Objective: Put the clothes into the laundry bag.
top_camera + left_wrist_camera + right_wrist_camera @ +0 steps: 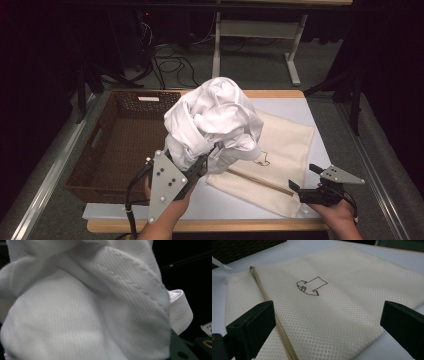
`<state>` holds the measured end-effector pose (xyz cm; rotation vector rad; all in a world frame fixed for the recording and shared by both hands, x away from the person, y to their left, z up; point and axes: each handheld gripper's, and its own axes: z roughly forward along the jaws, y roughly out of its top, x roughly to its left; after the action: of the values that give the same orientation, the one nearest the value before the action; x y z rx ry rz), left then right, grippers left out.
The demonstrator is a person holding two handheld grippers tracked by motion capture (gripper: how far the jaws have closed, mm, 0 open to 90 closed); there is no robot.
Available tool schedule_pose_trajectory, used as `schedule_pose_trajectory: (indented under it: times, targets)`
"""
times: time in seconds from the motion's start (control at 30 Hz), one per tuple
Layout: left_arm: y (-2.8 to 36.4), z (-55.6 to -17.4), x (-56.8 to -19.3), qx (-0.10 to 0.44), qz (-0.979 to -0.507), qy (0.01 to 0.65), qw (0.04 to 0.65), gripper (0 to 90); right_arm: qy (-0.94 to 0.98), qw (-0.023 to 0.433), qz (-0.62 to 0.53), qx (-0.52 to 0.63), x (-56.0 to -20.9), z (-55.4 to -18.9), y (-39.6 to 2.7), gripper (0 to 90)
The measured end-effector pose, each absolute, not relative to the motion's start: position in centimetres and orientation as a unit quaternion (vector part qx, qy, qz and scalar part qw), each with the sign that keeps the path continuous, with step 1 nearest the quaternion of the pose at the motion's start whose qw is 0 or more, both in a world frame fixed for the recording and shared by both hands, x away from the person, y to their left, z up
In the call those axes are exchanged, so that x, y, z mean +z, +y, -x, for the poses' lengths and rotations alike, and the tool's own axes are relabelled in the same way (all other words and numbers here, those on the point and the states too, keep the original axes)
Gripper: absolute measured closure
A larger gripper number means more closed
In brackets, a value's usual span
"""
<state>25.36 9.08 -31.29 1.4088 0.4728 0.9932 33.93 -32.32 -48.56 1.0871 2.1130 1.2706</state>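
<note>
At left of frame, basket: I see the brown woven basket (107,150) sitting on the table's left half, its open side up, reaching from the upper left toward the lower left of the high view.

Left gripper: my left gripper (202,162) sits at lower centre-left of the high view, angled up and to the right, with its grey plate facing the camera. Its jaws are clenched on the bundle's underside.

White garment: the bunched white garment (215,122) is held up off the table at the centre of the high view, just right of the basket's near right corner and partly over the mesh bag. From the left gripper view I get ribbed white cloth (82,315) pressed close to the lens (a stitched seam runs across the upper right).

Mesh bag: the cream mesh bag (280,150) lies flat on the table (300,102) right of centre, zipper (263,293) along its near left edge, a small brown drawing (310,286) on its face.

Right gripper: my right gripper (306,179) rests at lower right of the high view, at the bag's near right corner. Its jaws stand wide apart in the right gripper view, released, with nothing pinched between them.
</note>
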Motion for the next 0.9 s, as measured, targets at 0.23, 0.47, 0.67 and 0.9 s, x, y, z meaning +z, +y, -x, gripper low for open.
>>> schedule_pose_trajectory:
  times: [0.23,0.47,0.67,0.9]
  targets:
    - [7.3,-26.9,-37.7,0.376,-0.662,0.237,0.604,70.7,0.766,0.219,-0.394,0.458,-48.7,-33.9,-32.2,1.0]
    - [5.7,-28.4,-42.8,0.333,-0.709,0.254,0.568,70.6,0.771,0.211,-0.388,0.459,-48.6,-34.0,-31.5,8.8]
    - [5.1,-28.7,-45.5,0.3,-0.735,0.261,0.549,70.0,0.785,0.197,-0.373,0.454,-47.9,-35.0,-29.7,26.3]
    - [5.8,-28.1,-45.7,0.299,-0.734,0.265,0.549,69.5,0.822,0.184,-0.351,0.409,-48.9,-36.2,-27.3,32.2]
